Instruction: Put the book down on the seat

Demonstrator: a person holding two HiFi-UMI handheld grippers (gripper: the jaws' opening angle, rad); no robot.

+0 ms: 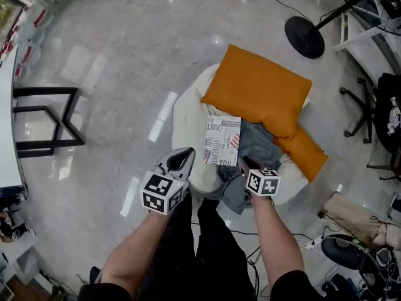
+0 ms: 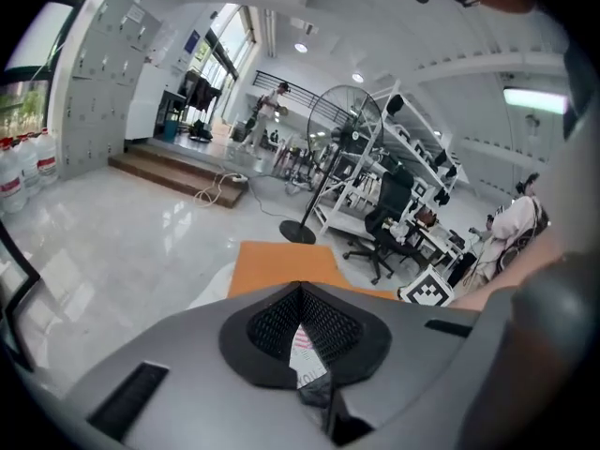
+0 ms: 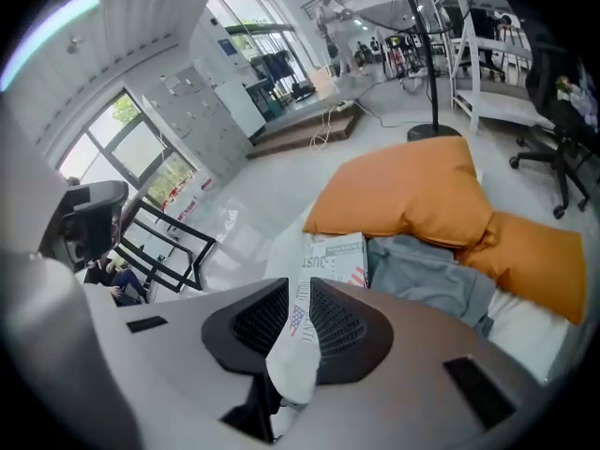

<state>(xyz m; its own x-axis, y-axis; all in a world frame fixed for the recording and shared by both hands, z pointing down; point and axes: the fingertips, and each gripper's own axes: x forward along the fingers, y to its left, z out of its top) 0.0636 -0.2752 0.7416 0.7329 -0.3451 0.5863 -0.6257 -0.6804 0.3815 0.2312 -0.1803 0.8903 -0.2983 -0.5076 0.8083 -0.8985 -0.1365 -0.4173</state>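
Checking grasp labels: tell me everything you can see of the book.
The book is a thin paperback with a white cover, dark block lettering and a red-striped flag motif. It is closed, cover up, over the white seat. Its far edge is at the orange cushion and its right side lies over grey cloth. The right gripper is closed on its near edge. Whether it rests fully on the seat is unclear.

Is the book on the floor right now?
No, the book rests up on the white seat, right beside the orange cushion.
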